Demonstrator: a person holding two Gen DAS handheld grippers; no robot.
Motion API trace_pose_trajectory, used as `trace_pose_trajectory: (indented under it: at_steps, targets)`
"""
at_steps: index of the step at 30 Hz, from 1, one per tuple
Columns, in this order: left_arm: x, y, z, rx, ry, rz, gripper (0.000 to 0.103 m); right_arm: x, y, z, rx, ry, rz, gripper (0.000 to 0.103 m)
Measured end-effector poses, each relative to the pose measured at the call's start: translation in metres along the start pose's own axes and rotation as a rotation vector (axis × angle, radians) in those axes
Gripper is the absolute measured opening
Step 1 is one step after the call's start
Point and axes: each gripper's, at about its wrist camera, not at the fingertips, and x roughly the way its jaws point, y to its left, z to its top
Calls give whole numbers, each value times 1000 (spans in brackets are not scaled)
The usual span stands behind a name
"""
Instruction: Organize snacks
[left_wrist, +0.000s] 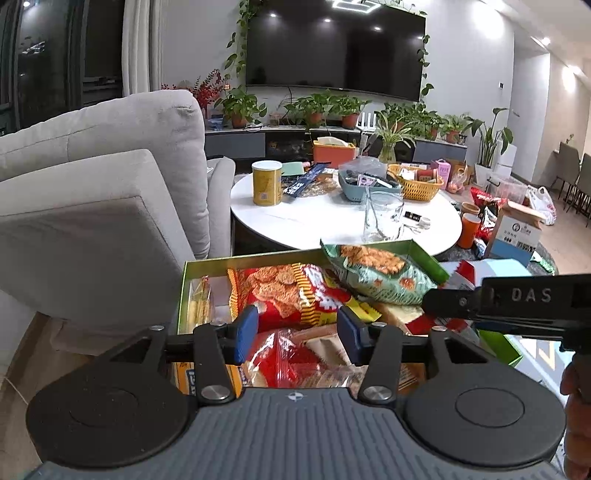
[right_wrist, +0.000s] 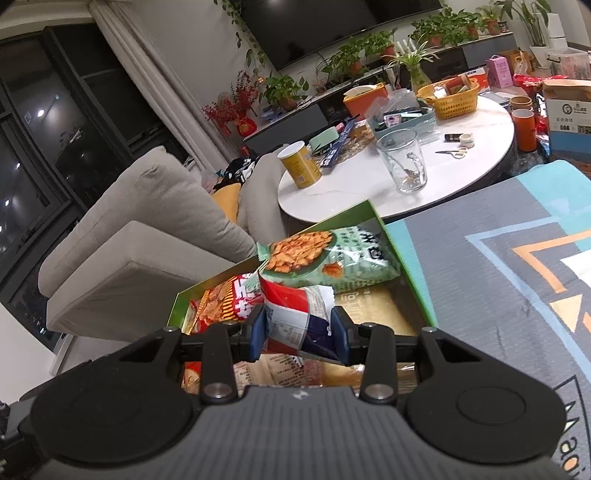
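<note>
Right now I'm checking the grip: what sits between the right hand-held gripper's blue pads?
A red, white and blue snack packet sits pinched between the right hand-held gripper pads, above the green box; the right wrist view shows it.

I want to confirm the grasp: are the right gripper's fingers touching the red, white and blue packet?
Touching. The right wrist view shows both blue fingers pressed against the sides of the packet, with no gap.

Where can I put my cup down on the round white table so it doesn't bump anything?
The white table has a bare patch at its near edge, between the yellow can and the empty glass. A smaller gap lies to the glass's right, before the tape roll and scissors. The far side is crowded: blue tray, yellow basket, orange box.
</note>
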Motion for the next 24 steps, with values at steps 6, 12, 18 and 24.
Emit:
trace_pose_trajectory:
  at_steps: [6, 12, 18, 24]
  targets:
    - [-1, 1, -2, -5, 16, 18, 47, 0, 4, -5, -22, 7, -5, 65]
    - [-6, -2, -1, -2, 8, 27, 53, -13, 5, -2, -22, -25, -5, 65]
    - [-14, -6, -2, -4, 7, 31, 57, -24, 9, -5, -39, -31, -8, 68]
    - [-32, -10, -5, -13, -23, 39, 68, -42, 13, -11, -69, -45, -12, 75]
